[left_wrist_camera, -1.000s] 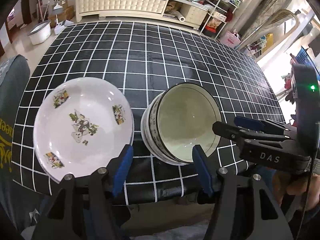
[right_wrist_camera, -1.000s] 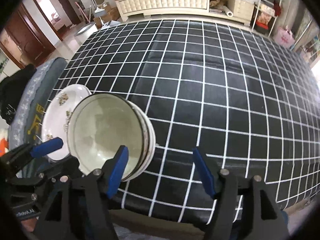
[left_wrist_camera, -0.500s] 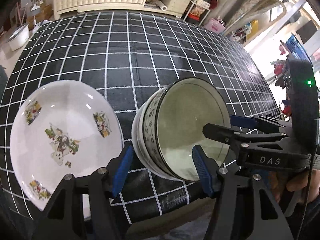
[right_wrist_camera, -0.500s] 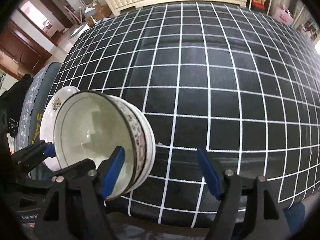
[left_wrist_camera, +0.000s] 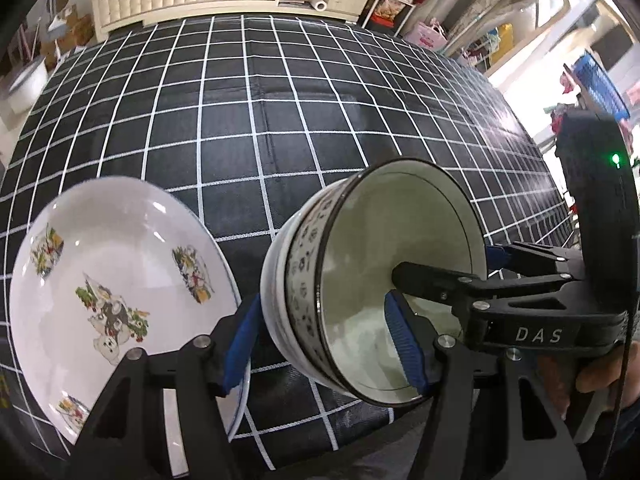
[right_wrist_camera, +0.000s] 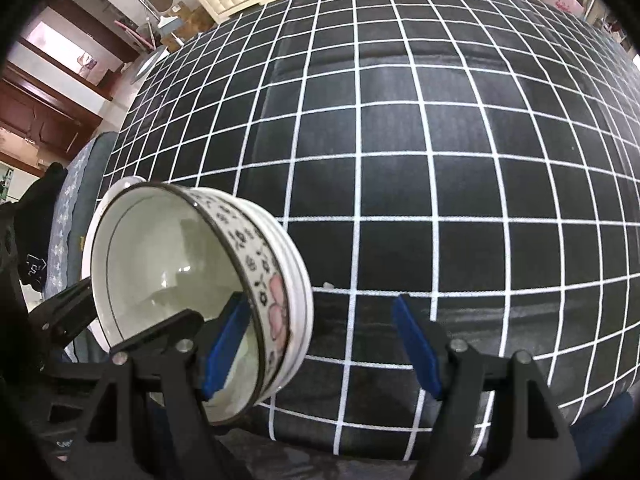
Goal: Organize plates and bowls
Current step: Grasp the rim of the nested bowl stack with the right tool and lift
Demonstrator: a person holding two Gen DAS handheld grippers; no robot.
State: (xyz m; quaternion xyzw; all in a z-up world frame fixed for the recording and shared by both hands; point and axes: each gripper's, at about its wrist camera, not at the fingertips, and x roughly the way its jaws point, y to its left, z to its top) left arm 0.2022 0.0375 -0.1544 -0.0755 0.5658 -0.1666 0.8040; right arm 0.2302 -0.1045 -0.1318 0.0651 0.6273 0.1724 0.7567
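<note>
Stacked bowls point(left_wrist_camera: 372, 288) sit near the front edge of the checkered surface point(left_wrist_camera: 280, 112), the plate point(left_wrist_camera: 108, 280) just beside them. Left tongs point(left_wrist_camera: 324, 344) open, straddling the left rim. Right tongs point(right_wrist_camera: 320, 344) open, one pad inside the right rim. Judgement: seat both deeper, then squeeze evenly so the stack lifts level.

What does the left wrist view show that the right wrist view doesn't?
Only the left view: the plate's decorated face, and the right gripper reaching over the bowls' far rim, one finger inside. Only the right view: the pink flower on the top bowl's wall, and the right gripper's outer pad clear of that wall. Both: the stacked bowls on the checked cloth, and the left gripper straddling their near rim.
</note>
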